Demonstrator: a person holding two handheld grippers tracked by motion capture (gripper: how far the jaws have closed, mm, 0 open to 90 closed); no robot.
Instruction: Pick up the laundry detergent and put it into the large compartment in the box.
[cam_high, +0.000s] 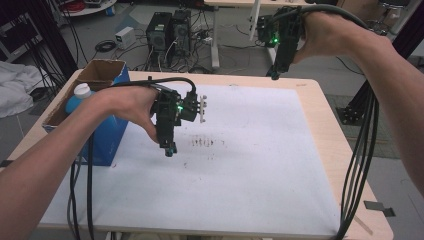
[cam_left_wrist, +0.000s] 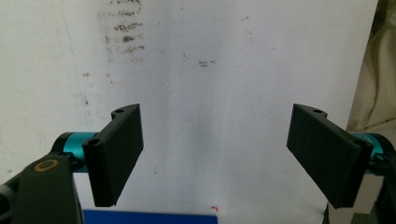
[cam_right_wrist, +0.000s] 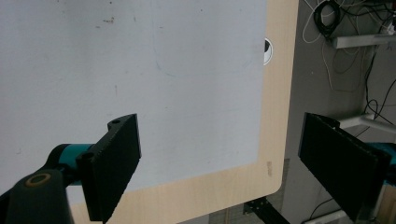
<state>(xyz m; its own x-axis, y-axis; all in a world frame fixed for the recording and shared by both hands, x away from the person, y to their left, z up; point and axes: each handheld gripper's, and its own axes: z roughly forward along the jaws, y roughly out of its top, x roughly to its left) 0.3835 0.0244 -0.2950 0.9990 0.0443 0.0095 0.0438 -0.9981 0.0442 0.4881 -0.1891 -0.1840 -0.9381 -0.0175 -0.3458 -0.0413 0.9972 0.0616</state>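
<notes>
My left gripper (cam_high: 170, 148) hangs a little above the white mat (cam_high: 240, 170), just right of a blue box (cam_high: 107, 137), and points down. In the left gripper view its jaws (cam_left_wrist: 215, 116) stand wide open with nothing between them, over a patch of brown smudges (cam_left_wrist: 123, 32). My right gripper (cam_high: 275, 74) is held high over the table's far edge. Its jaws (cam_right_wrist: 220, 121) are also wide open and empty, above the mat's corner (cam_right_wrist: 243, 154) and the wooden table edge (cam_right_wrist: 275, 116).
The blue box has an open cardboard top and holds a blue bottle with a white cap (cam_high: 81, 91). Brown stains (cam_high: 202, 142) mark the mat's middle. Black cables (cam_high: 360, 150) hang off the table's right side. Computer towers (cam_high: 169, 32) and wiring lie on the floor beyond.
</notes>
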